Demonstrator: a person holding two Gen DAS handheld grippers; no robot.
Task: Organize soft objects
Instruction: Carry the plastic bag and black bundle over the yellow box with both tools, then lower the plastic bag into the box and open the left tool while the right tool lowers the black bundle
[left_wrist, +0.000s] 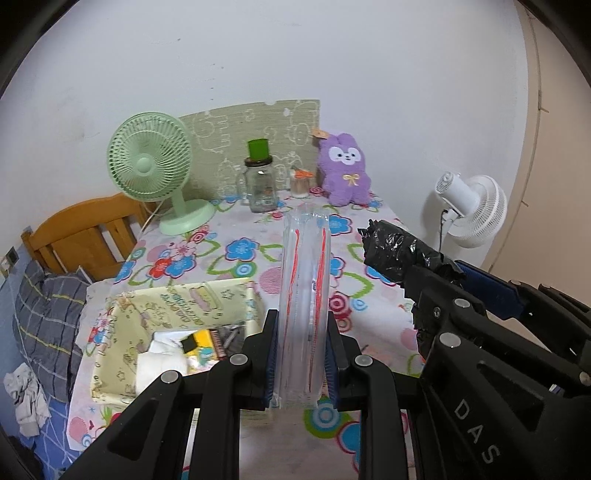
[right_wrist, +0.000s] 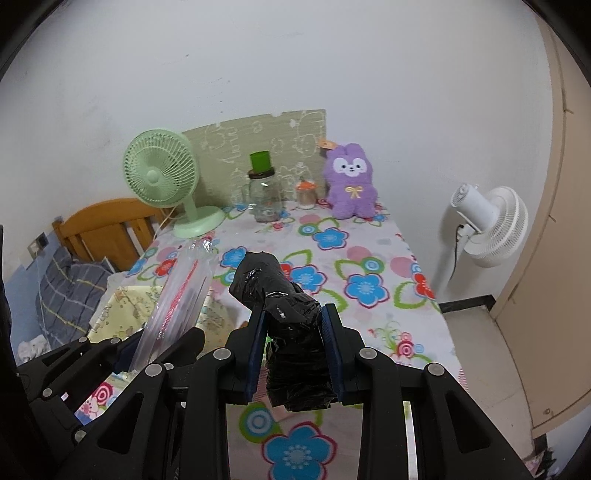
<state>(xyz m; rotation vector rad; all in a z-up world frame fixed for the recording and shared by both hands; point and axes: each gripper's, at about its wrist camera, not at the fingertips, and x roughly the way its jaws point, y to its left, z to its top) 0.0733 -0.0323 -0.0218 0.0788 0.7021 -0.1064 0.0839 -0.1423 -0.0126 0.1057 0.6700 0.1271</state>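
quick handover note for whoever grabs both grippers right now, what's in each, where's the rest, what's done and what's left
Left gripper: shut on a clear plastic bag with red stripes, held upright over the table.
Right gripper: shut on a black plastic bag roll, also held above the table.
The yellow box sits at the near left of the table, open, with white, yellow and dark items already inside.
The purple plush rabbit sits at the far edge by the wall, beside the jar and the green fan.
Done: both bags picked up. Left: neither bag is in the box yet; that is probably where they go.
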